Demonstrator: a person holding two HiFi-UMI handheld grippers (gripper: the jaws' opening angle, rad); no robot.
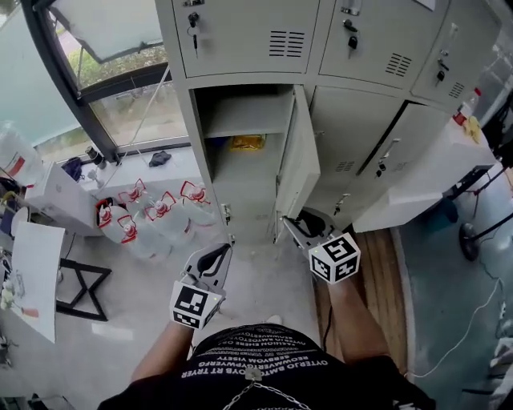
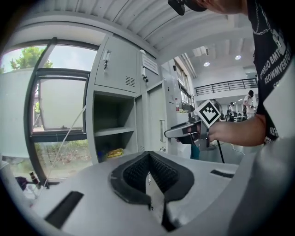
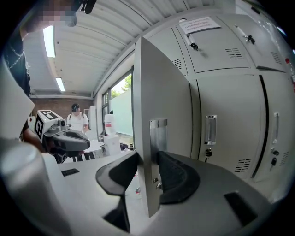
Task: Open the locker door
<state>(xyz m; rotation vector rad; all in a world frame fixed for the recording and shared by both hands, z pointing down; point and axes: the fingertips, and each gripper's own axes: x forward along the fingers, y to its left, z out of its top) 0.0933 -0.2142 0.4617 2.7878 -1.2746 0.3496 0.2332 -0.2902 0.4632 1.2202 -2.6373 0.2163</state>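
Observation:
The grey locker door (image 1: 298, 164) stands swung out from its open compartment (image 1: 240, 128). My right gripper (image 1: 290, 225) reaches to the door's low front edge. In the right gripper view that edge (image 3: 161, 92) runs upright between the two dark pads (image 3: 177, 175), which sit against both faces beside a metal latch plate (image 3: 159, 133); the right gripper (image 3: 147, 159) is shut on it. My left gripper (image 1: 224, 249) hovers lower left of the door. Its jaws (image 2: 147, 155) meet at the tips with nothing in them. It faces the open compartment (image 2: 113, 124).
A yellow packet (image 1: 247, 142) lies on the locker's lower shelf. Several water bottles (image 1: 152, 212) stand on the floor under the window (image 1: 112, 72). White tables flank me at left (image 1: 40, 264) and right (image 1: 437, 164). Keys (image 1: 193, 20) hang in the upper lockers.

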